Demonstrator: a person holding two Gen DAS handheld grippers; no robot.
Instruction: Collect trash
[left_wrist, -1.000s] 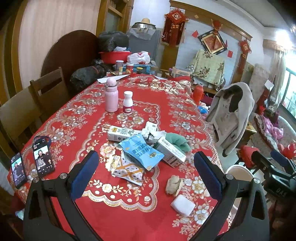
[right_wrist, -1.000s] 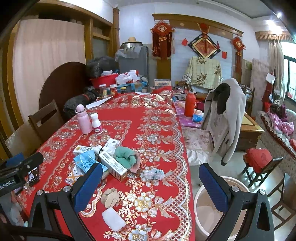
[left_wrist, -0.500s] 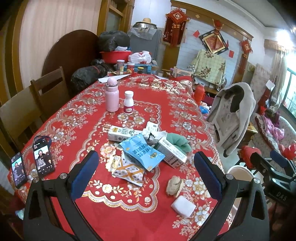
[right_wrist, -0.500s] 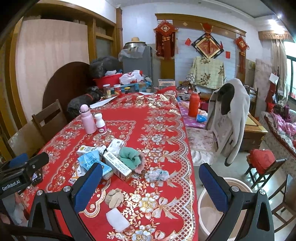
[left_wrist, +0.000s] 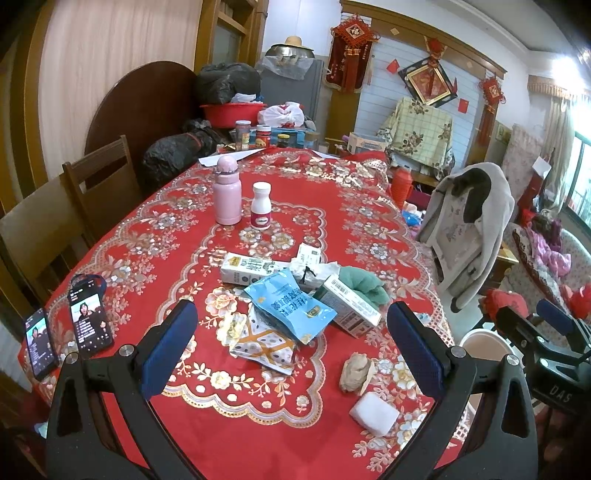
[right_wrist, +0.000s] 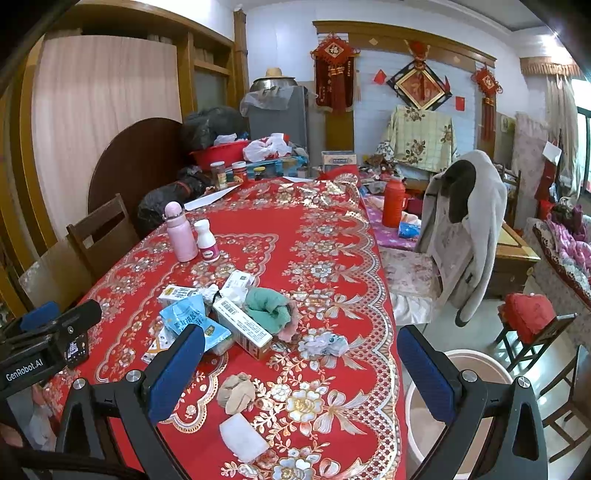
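Writing is sparse here, and we read little of it with certainty. On the body of the left tongs (left_wrist: 291, 332), seen at the left edge of the right wrist view, white letters spell "GenRobot.AI"; on the right tongs (right_wrist: 301, 360), seen at the right edge of the left wrist view, we make out "DAS". Both tongs are spread wide with nothing between their blue pads, and both hover above the near edge of the bench (left_wrist: 177, 240), which wears a red floral cloth.

The trash lies in a heap near the middle of the bench's near end. A blue snack bag (left_wrist: 290, 304) carries white Chinese characters we cannot read clearly and a yellow-green badge; it rests on a patterned wrapper (left_wrist: 264, 341). Behind it lies a milk carton (left_wrist: 245, 266) with green lettering too small to tell. Beside the bag a long white box (right_wrist: 242, 325) shows a barcode on its top. A green cloth (right_wrist: 269, 306) touches the box.

Nearer the bench's front edge lie a crumpled brown wad (right_wrist: 236, 393) and a white block (right_wrist: 243, 437), close together. A crumpled tissue (right_wrist: 327, 343) sits by the right edge. A pale bin (right_wrist: 476, 373) stands on the floor just off the right edge.

Two phones (left_wrist: 88, 321) lie at the left corner, screens lit.
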